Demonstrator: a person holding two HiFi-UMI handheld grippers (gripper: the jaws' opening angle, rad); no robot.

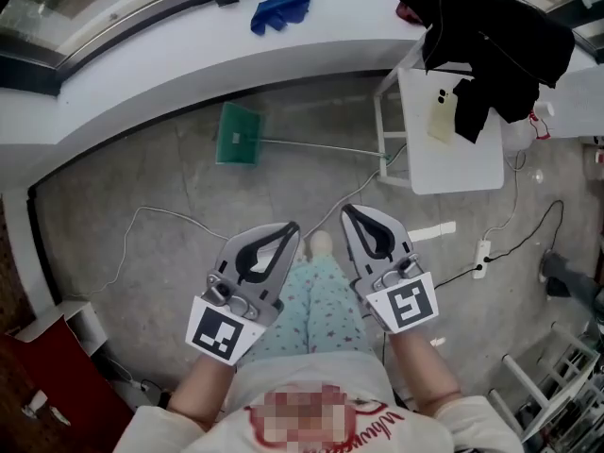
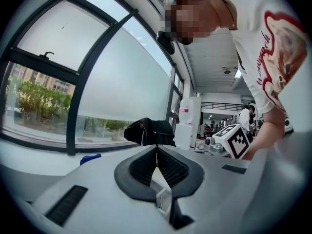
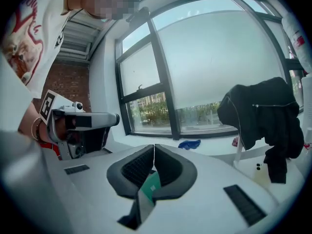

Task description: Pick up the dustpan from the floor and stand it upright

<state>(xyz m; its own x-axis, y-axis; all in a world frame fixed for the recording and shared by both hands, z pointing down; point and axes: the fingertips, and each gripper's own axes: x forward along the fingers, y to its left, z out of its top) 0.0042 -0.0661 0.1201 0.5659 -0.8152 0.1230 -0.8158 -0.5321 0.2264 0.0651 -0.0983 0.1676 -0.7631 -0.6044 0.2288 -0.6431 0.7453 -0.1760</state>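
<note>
The green dustpan (image 1: 236, 135) lies flat on the grey floor under the window sill, and its long metal handle (image 1: 321, 146) runs right toward the white table's leg. Both grippers hang well short of it, over the person's legs. My left gripper (image 1: 293, 227) is shut with nothing between its pads, its tips meeting in the left gripper view (image 2: 156, 148). My right gripper (image 1: 346, 212) is shut and empty too, jaws together in the right gripper view (image 3: 154, 146). A patch of the green dustpan (image 3: 151, 185) shows through the opening behind those jaws.
A white table (image 1: 453, 154) stands at the right with a black jacket (image 1: 495, 36) draped over it. A blue cloth (image 1: 280, 9) lies on the sill. Cables and a power strip (image 1: 482, 253) cross the floor. A red box (image 1: 57, 371) sits at lower left.
</note>
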